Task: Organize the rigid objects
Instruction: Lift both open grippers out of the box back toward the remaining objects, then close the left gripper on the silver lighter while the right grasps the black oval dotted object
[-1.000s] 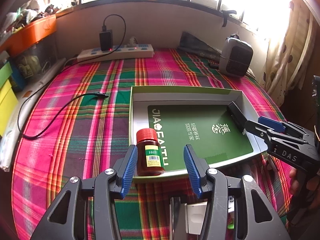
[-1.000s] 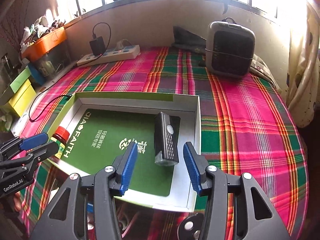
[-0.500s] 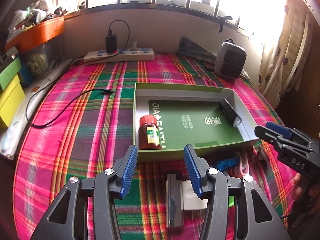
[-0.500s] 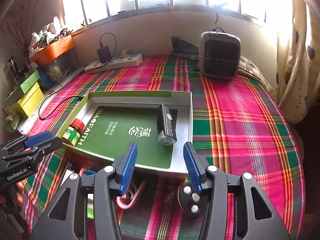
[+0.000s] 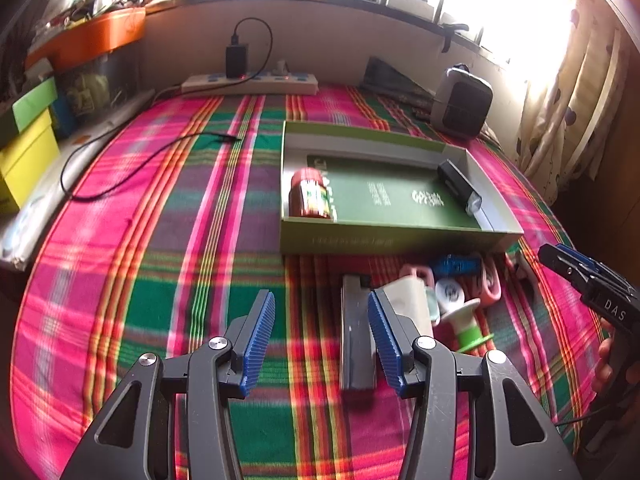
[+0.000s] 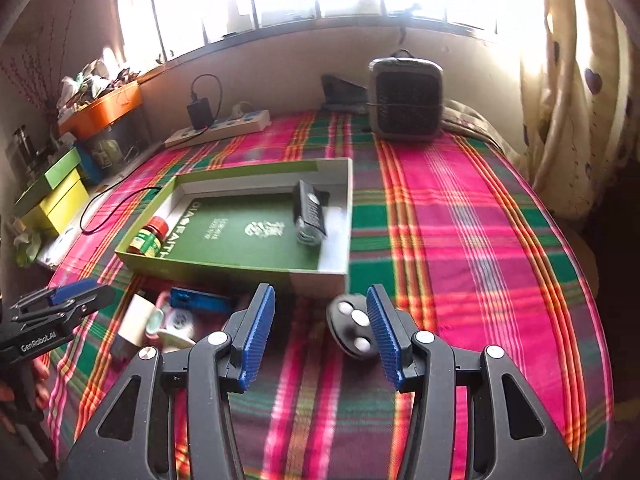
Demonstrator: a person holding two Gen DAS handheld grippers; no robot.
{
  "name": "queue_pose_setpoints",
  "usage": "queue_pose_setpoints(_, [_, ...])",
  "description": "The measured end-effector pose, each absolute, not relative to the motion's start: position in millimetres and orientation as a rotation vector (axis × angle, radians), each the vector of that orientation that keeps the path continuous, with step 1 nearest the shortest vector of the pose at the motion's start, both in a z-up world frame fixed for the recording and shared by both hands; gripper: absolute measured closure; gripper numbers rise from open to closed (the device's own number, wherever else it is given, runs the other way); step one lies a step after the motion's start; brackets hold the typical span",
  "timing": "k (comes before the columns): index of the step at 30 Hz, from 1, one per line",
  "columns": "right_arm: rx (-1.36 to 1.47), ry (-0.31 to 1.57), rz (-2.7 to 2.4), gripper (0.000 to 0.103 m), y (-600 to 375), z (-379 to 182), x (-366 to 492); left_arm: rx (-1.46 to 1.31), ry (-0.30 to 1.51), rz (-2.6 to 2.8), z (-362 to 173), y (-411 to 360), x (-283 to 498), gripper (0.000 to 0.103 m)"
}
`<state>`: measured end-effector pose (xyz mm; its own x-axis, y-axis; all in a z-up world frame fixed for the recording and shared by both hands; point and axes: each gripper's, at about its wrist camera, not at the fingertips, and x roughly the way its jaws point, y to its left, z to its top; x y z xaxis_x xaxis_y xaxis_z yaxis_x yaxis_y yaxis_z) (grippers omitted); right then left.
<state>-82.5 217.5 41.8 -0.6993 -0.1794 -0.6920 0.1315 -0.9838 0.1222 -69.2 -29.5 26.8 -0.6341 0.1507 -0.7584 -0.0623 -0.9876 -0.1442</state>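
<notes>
A shallow green box [image 5: 400,238] [image 6: 348,200] lies on the plaid cloth. Inside it a red-capped bottle [image 5: 310,196] [image 6: 148,236] lies at the left end and a black remote-like device [image 5: 458,188] [image 6: 308,212] at the right end. My left gripper [image 5: 321,300] is open and empty, short of the box, with a grey flat bar [image 5: 356,340] beside its right finger. My right gripper [image 6: 320,292] is also open and empty; a black round disc with three white buttons [image 6: 354,330] lies by its right finger. Each gripper shows in the other's view [image 5: 592,280] [image 6: 60,308].
Loose items lie in front of the box: a white cup [image 5: 408,300] [image 6: 138,320], a blue piece [image 5: 454,266] [image 6: 200,300], pink rings [image 5: 490,284], a white and green spool [image 5: 460,316]. A small heater [image 6: 404,104], a power strip [image 5: 248,84] and a black cable [image 5: 120,176] sit farther back.
Both grippers have drawn back from the box toward the near side. The bottle and the black device stay in the box. The loose items in front of it have come into view.
</notes>
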Motion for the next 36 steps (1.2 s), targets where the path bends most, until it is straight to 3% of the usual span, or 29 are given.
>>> queue_pose_setpoints(11, [1.156,-0.109,-2.74,0.053,226,27,-73,-1.317,-0.173,2.71,15,-33,-56,0.055])
queue_pose_setpoints(15, [1.185,-0.102,-2.723,0.046,225,20,-78,-1.333,-0.166,2.672,9,-28,-54,0.055])
queue_pose_setpoints(36, [1.306,0.0,-2.705,0.046,223,5,-103,-1.343,0.05,2.74,4,-9,-60,0.053])
